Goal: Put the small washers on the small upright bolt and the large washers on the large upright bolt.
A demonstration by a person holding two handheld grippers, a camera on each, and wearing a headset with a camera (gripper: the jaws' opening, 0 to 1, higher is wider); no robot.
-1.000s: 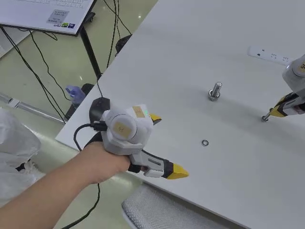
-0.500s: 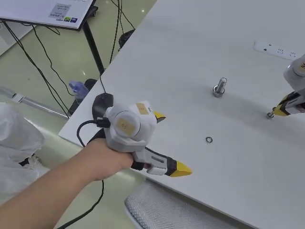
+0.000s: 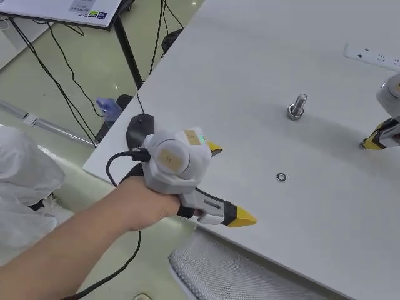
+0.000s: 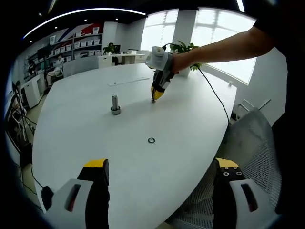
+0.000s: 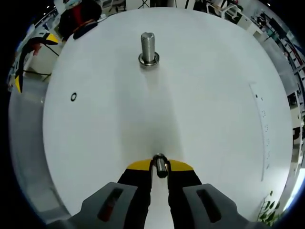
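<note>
Left gripper (image 3: 229,183): wide open, empty; lower it straight over the loose washer (image 3: 281,177).
Right gripper (image 5: 159,171): narrow, closed around the small bolt (image 5: 160,162) (hold it steady).

A white power strip (image 3: 372,56) lies on the white table (image 3: 250,75), a grey mesh chair (image 3: 219,269) at its near edge.
</note>
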